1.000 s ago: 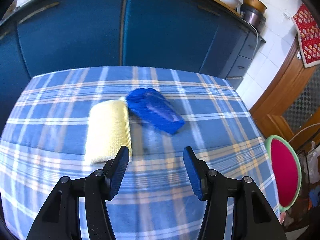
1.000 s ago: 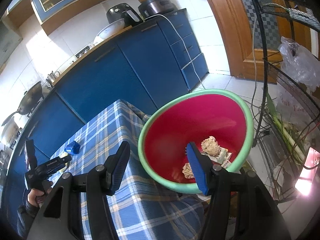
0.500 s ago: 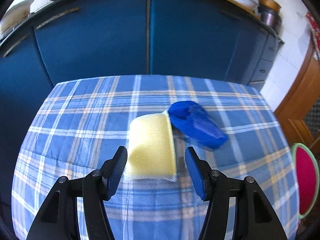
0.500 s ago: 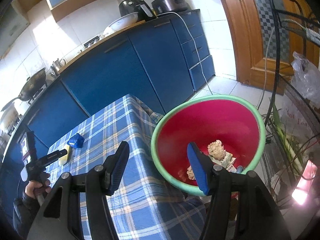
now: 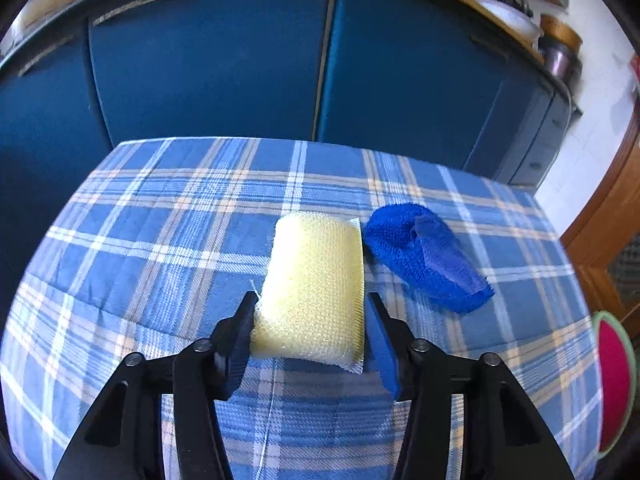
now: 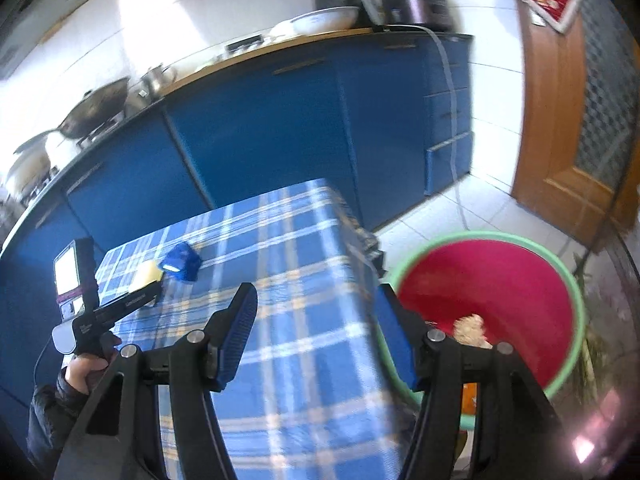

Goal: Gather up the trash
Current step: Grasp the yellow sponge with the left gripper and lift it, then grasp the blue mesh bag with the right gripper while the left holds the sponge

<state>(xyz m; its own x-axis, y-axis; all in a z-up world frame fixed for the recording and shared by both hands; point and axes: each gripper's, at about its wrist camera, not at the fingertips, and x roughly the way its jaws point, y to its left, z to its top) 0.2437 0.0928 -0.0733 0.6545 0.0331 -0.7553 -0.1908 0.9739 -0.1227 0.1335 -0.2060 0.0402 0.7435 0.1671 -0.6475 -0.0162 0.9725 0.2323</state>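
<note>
— Where's your left gripper (image 5: 310, 330)?

— On the checked tablecloth (image 5: 160, 240). Its jaws have just been closing and now clasp the yellow sponge (image 5: 316, 284). The blue cloth (image 5: 428, 256) lies at the sponge's two o'clock, just beside it.

— And the right gripper (image 6: 316, 334)?

— Empty, jaws apart, above the table's edge. The red basin (image 6: 512, 292) holding scraps sits at its three o'clock.

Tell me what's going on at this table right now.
A person is clearing trash off a checked tablecloth with a handheld gripper in each hand. The left gripper has just been closing its fingers around a yellow sponge, which sits between them with a blue cloth lying beside it. The right gripper is open and empty, over the table edge next to a red bin that already holds some scraps.
</note>
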